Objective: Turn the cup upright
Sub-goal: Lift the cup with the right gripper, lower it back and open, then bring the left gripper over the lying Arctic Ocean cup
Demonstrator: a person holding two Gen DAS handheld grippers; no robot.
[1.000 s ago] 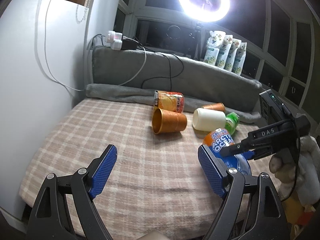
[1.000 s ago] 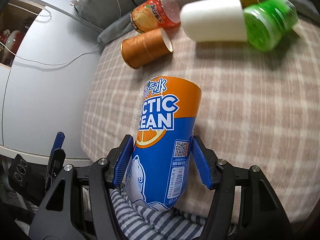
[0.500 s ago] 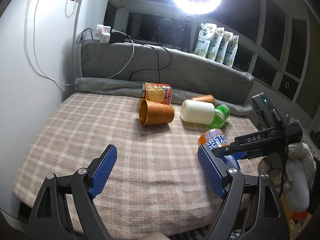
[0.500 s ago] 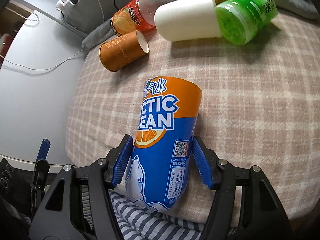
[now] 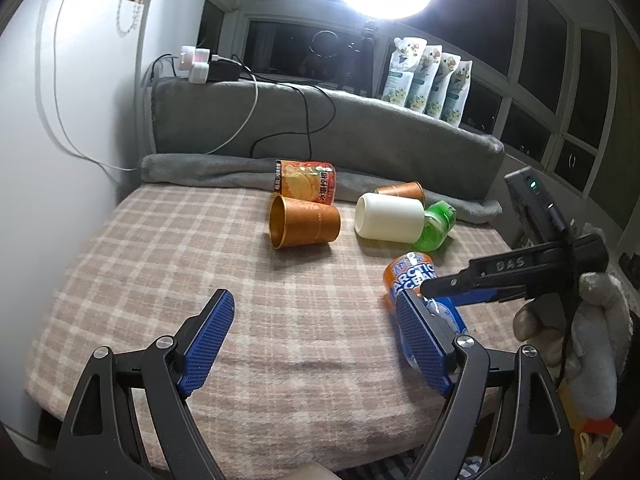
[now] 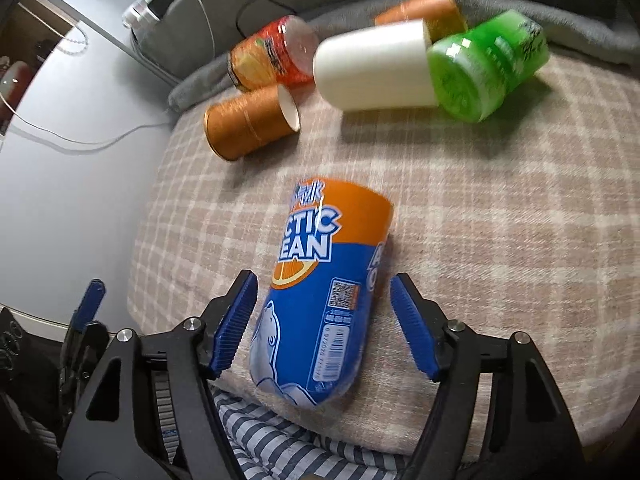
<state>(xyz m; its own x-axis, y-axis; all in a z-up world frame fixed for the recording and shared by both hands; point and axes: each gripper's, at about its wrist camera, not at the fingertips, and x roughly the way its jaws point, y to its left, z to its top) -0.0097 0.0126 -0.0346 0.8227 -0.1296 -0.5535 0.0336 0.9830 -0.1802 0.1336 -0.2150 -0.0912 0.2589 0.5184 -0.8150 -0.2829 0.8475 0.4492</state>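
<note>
Cup (image 6: 320,292), blue and orange, stands tilted near the front edge of the checked blanket (image 6: 500,240), between the fingers of the right gripper (image 6: 324,328). Jaws are parted, with gaps on both sides of the cup. Left gripper (image 5: 316,342) is wide apart, holding nothing.

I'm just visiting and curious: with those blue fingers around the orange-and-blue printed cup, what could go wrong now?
The blue-and-orange printed cup sits close to the checked blanket's front edge on soft fabric, so it might tip and roll off. The right gripper's open fingers flank it closely; pulling away crooked could knock it over.
</note>
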